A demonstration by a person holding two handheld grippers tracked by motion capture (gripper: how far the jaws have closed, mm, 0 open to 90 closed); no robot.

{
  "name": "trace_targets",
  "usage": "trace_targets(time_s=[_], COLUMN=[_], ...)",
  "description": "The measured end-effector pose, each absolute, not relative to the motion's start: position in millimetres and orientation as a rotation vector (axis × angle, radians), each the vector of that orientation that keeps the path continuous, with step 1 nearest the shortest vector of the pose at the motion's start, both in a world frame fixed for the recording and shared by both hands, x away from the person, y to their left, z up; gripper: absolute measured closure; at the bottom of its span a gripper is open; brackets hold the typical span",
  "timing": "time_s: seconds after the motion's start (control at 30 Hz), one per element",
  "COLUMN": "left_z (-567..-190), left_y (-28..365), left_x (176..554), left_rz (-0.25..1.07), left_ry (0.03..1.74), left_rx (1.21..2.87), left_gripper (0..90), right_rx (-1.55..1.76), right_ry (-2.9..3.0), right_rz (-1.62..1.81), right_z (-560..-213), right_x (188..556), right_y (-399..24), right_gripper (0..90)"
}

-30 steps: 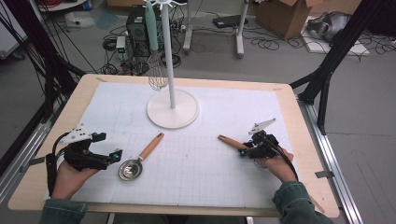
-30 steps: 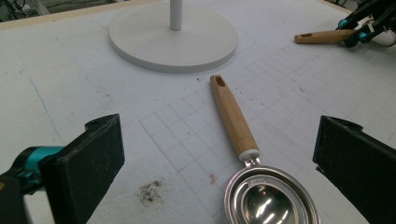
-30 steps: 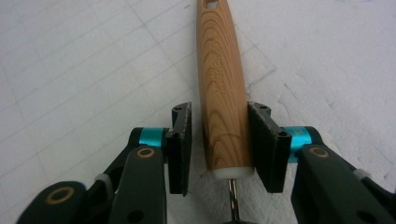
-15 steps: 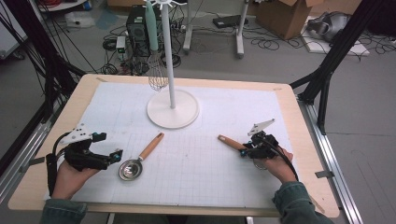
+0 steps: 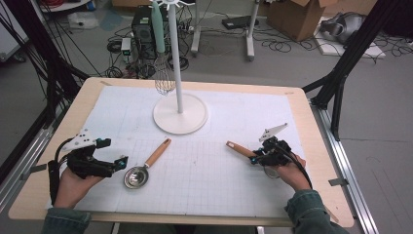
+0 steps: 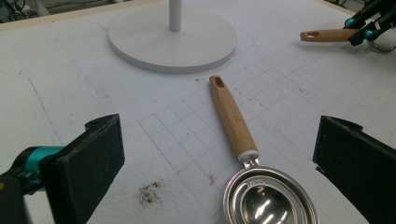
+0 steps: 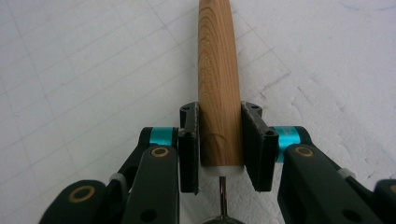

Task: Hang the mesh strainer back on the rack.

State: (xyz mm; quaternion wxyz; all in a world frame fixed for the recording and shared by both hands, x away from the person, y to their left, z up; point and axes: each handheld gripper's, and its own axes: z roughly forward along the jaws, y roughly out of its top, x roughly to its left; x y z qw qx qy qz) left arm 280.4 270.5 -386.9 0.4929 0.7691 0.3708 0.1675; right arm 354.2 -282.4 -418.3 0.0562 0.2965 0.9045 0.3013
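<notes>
Wooden-handled metal spoon (image 7: 218,88): right claw (image 7: 219,144) clamped on handle, jaws just closed in. Left claw (image 6: 219,158) apart, w/ second wooden-handled steel scoop (image 6: 252,186) between.

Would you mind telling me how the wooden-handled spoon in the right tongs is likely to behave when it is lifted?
The spoon will probably stay stiff, given its solid wooden handle and metal neck. The right tongs grip near the neck, so it should balance fairly well, though the hidden bowl may dip. The smooth, tapered, rounded handle could slip or twist between the pads.
</notes>
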Motion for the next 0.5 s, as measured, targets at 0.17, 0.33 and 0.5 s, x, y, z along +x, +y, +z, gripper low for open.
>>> trace_targets(time_s=[0.17, 0.33, 0.5], left_z=[-387.1, -387.0, -387.4], left_y=[269.5, 269.7, 269.9], left_x=[280.5, 280.4, 280.5], left_rz=[0.404, 0.404, 0.403], left_ry=[0.898, 0.9, 0.902], left_rx=[1.869, 1.865, 1.865], left_gripper=[2.5, 2.5, 2.5], right_rx=[0.899, 0.898, 0.878], right_ry=[2.735, 2.745, 2.753], right_rz=[0.95, 0.893, 0.845], right_z=[-416.1, -419.2, -421.9], right_x=[353.5, 353.3, 352.0], right_y=[-284.0, -279.2, -275.0], right_gripper=[70.3, 70.0, 69.7])
